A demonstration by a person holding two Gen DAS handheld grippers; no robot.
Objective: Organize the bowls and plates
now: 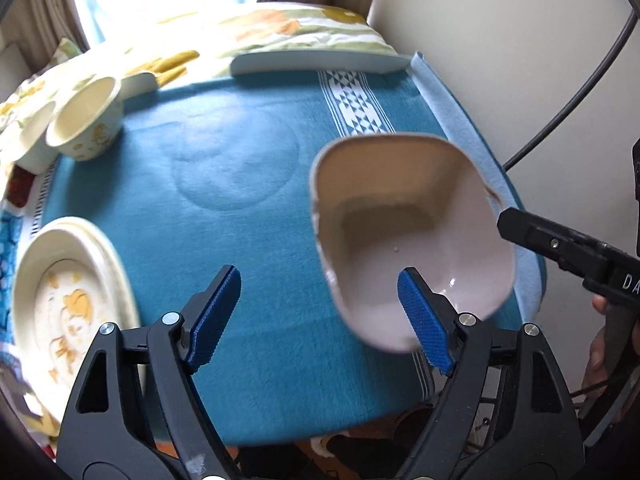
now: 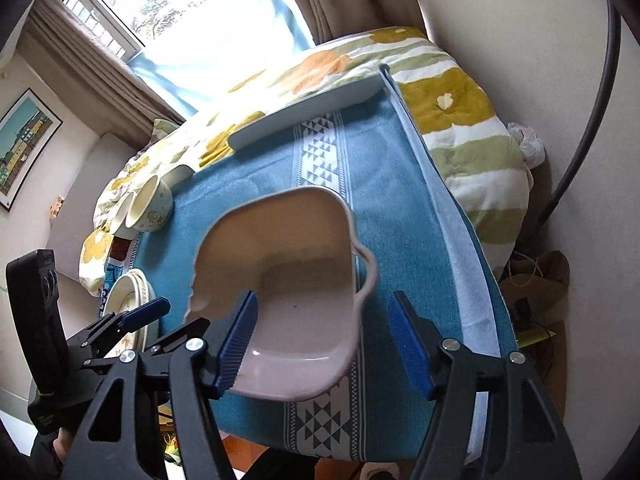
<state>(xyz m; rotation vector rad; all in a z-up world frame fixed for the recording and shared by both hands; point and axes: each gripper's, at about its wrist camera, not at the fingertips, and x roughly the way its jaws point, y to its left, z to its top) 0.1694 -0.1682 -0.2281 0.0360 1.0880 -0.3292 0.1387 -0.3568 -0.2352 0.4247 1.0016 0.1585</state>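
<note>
A pale pink squarish bowl [image 1: 404,236] [image 2: 296,292] with small handles rests on the blue cloth near the table's front right. My left gripper [image 1: 320,316] is open; its right finger pad [image 1: 424,320] is over the bowl's near rim. My right gripper [image 2: 324,340] is open around the bowl's near right corner, with its left pad [image 2: 236,340] inside the bowl. A stack of cream plates [image 1: 68,300] [image 2: 128,292] sits at the left. Two cream bowls [image 1: 86,118] [image 2: 150,204] stand at the far left.
A blue cloth [image 1: 248,208] [image 2: 396,220] covers the table. A flat white plate [image 1: 320,62] [image 2: 308,114] lies at the far edge. A flowered quilt [image 2: 460,120] lies behind the table and to its right. A wall and a black cable [image 1: 568,100] are at right.
</note>
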